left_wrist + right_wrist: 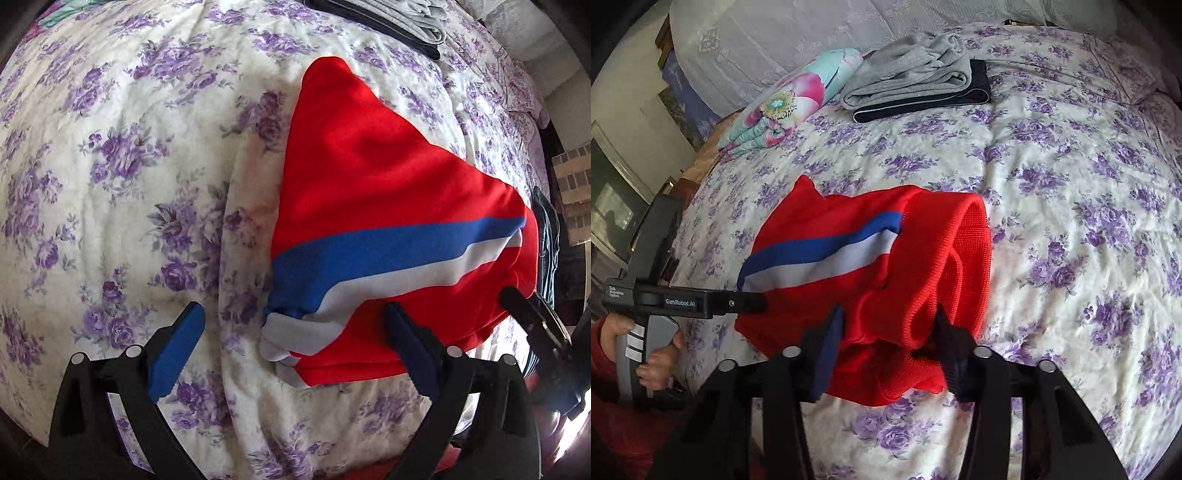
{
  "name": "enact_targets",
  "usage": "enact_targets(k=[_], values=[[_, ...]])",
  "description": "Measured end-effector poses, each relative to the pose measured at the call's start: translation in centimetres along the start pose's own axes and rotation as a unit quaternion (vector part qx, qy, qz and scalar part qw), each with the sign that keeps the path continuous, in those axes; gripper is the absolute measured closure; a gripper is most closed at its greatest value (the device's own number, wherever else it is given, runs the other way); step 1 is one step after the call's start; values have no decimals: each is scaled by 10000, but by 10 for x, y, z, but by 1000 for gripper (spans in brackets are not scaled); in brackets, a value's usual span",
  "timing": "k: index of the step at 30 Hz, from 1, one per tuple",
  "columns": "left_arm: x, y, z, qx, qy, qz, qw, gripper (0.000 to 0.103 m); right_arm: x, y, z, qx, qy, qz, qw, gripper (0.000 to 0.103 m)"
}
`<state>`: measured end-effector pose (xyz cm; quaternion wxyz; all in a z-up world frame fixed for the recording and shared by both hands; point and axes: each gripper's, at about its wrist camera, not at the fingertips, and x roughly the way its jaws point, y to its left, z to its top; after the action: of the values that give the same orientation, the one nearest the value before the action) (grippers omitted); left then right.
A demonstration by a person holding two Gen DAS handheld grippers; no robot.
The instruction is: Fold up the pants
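Note:
Red pants (388,177) with a blue and white side stripe lie on the floral bedspread (110,166). My left gripper (293,347) hovers open and wide over their near edge. The bunched white and blue end lies between its fingers, apart from the left pad, and the right finger rests over the red cloth. In the right wrist view my right gripper (888,339) is shut on the ribbed waistband of the pants (849,280), which stands up in a loop. The left gripper (753,301), held by a hand, reaches over the striped end. The right gripper (515,297) shows at the pants' right corner.
Folded grey and dark clothes (916,85) lie at the far side of the bed, beside a folded flowered cloth (790,103). Pillows line the head of the bed. A dark garment (546,240) hangs past the bed's right edge. Bare bedspread (1071,184) spreads to the right.

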<state>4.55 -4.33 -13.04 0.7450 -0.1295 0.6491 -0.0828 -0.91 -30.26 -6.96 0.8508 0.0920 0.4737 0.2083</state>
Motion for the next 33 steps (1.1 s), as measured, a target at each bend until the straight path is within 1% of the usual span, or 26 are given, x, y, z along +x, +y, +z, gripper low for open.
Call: enact_targets(k=[1,2,4,6,7,8,9,10,11,13,15,17,18,19,21,22,23,24,25,26,27,28,29,30,32,33], values=[[0,0,0,1,5,-13,10000,8,-8,2,1,17,-55,84,9999,68],[-1,0,0,19,6,-18,10000,8,-12,3,1,-23,-51,53,10000,68],[0,0,-1,53,35,-50,10000,8,0,-3,-4,-104,316,-319,9989,68],[6,-2,-2,83,145,-103,9998,7,22,-20,-15,74,758,-681,9948,65],[8,-4,-2,119,191,-106,9997,6,23,-25,-19,216,746,-669,9947,64],[9,-6,-2,168,208,-68,9996,6,17,-25,-19,289,664,-620,9954,64],[9,-8,-3,225,191,-13,9996,6,11,-25,-17,310,629,-597,9958,60],[7,-9,-3,264,158,5,9995,7,3,-26,-15,363,544,-582,9962,51],[6,-9,-3,265,131,6,9996,7,-5,-28,-12,449,393,-588,9965,48],[1,-8,-3,263,7,43,9996,7,-20,-31,-2,583,75,-671,9960,46],[-7,-6,-4,278,-182,152,9993,8,-31,-27,18,508,-275,-674,9961,46],[-17,-2,-4,270,-431,245,9984,8,-30,-14,40,349,-474,-539,9968,46],[-20,-1,-4,254,-529,257,9979,8,-24,-5,50,258,-482,-382,9978,46],[-20,1,-3,254,-522,245,9980,8,-15,6,60,153,-441,-199,9987,46],[-13,-1,0,293,-359,253,9986,8,13,38,79,-263,-259,241,9990,47],[-5,-3,-1,339,-188,283,9988,8,28,54,84,-447,-103,405,9981,48],[1,-3,-3,352,-94,271,9990,8,45,69,87,-557,146,609,9965,48],[5,-3,-3,336,-46,238,9991,6,68,80,88,-547,522,926,9928,49],[8,-2,-3,295,-40,203,9994,4,90,87,88,-467,868,1128,9887,50],[8,0,-2,260,-45,170,9995,4,112,90,87,-397,1194,1120,9857,52],[9,2,-2,221,-44,114,9997,4,131,88,86,-363,1386,858,9860,58],[9,3,-2,208,-60,112,9997,4,147,80,87,-334,1422,548,9878,77],[8,4,-3,198,-95,133,9997,4,156,70,91,-239,1352,314,9900,93],[8,4,-3,188,-133,134,9996,4,157,60,96,-46,1253,260,9918,103],[5,9,-7,174,-166,139,9996,4,143,53,104,326,1094,487,9923,103],[3,8,-8,167,-201,185,9995,4,129,55,107,281,910,540,9940,97]])
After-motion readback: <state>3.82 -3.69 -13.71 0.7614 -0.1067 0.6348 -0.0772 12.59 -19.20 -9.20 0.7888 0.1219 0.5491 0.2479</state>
